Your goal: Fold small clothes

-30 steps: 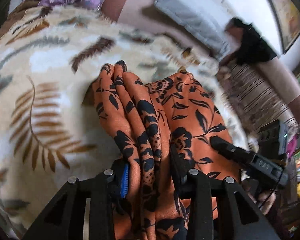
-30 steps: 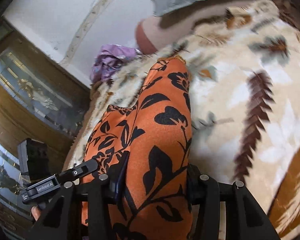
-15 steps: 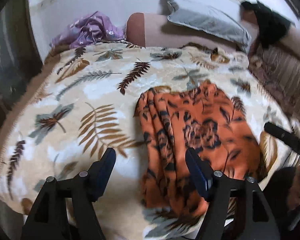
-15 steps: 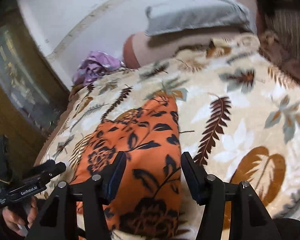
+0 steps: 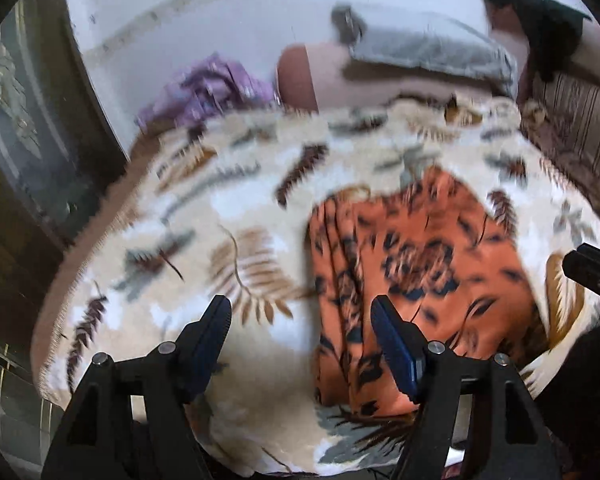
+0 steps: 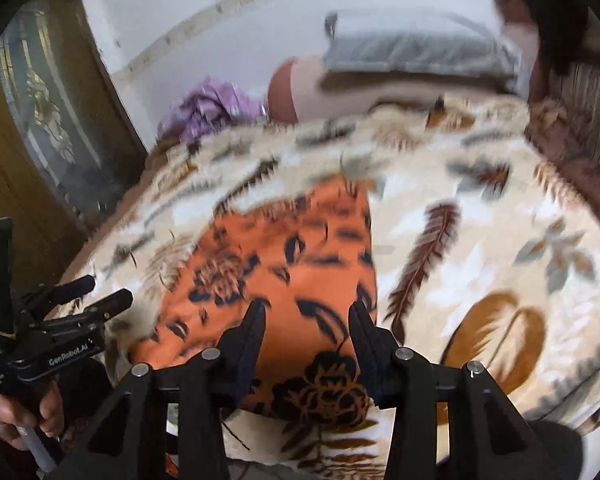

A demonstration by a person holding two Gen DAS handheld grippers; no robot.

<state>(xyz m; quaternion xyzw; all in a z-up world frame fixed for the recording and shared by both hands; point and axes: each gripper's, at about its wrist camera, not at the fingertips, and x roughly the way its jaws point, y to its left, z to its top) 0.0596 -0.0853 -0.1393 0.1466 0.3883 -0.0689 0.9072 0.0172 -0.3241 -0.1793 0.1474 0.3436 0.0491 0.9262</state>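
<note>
The orange, black-flowered cloth garment (image 5: pixel 416 264) lies folded on the cream leaf-patterned fleece blanket (image 5: pixel 204 248); left gripper (image 5: pixel 300 316) and right gripper (image 6: pixel 306 320) hover above it, jaws apart, the right's just closing on nothing

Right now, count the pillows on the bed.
2: a grey pillow lying on top of a pink bolster at the head of the bed. Others may be hidden behind them.

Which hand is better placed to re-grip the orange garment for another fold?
Right, probably: the right tongs hover open directly over the orange floral garment. The left tongs, also open, straddle its left edge, mostly above the blanket.
</note>
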